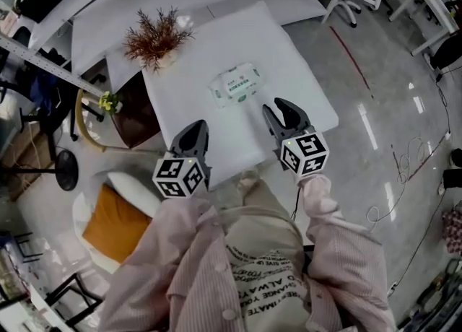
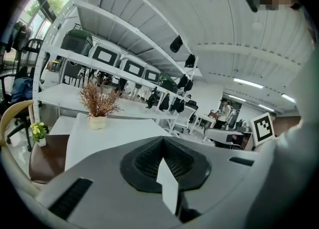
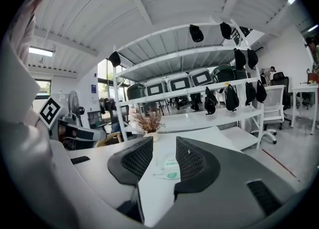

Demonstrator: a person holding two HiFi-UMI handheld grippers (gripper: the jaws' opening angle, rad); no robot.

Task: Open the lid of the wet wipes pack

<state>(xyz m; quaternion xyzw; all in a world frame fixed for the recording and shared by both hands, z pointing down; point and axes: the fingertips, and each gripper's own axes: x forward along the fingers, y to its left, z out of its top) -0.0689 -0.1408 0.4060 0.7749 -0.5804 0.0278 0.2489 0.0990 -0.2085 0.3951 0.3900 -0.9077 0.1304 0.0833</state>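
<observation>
The wet wipes pack [image 1: 236,84], white with green print, lies flat in the middle of the white table [image 1: 209,49], its lid down. My right gripper [image 1: 280,108] hovers over the table's near right part, a short way in front of the pack, with its jaws open and nothing in them. In the right gripper view the pack [image 3: 168,169] shows through the gap of the right gripper [image 3: 164,143]. My left gripper [image 1: 196,130] hangs over the table's near edge, left of the pack, jaws shut and empty. In the left gripper view the left gripper [image 2: 162,141] hides the pack.
A dried plant in a small pot [image 1: 155,38] stands at the table's far left corner. A brown chair [image 1: 133,110] with a small yellow flower [image 1: 108,101] beside it stands left of the table. An orange-cushioned chair [image 1: 112,226] is beside the person. White shelving [image 3: 199,73] stands behind the table.
</observation>
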